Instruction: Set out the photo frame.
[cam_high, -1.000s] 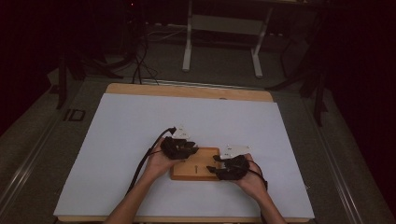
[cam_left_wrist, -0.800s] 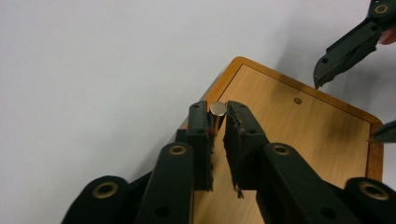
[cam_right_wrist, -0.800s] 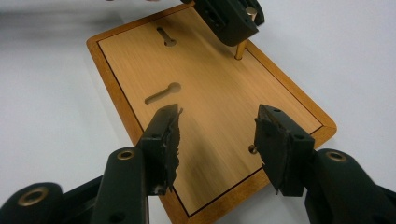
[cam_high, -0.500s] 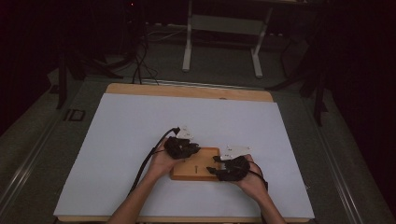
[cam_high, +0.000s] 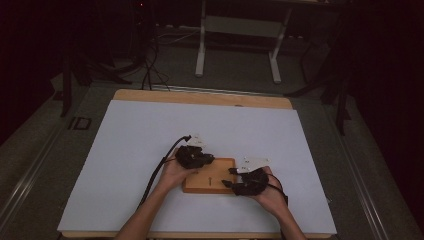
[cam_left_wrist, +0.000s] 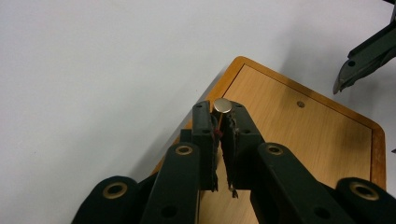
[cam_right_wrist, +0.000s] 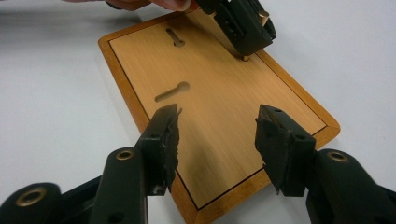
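Nearest the person, the right gripper (cam_high: 231, 178) rests at the right end of a wooden board (cam_high: 212, 179), its jaws spread wide over the board's near edge with nothing between them. The board lies flat on the white table (cam_high: 130, 145), toward its front and a little right of centre, and has two keyhole slots (cam_right_wrist: 172, 91) cut into its face. Farther on, at the board's left end, the left gripper (cam_left_wrist: 219, 114) is pinched on a small brass pin (cam_left_wrist: 222, 106) with a round flat head, holding it upright with its lower end at the board's surface near the corner. Beyond the table stands a metal frame (cam_high: 239, 30) on the dark floor.
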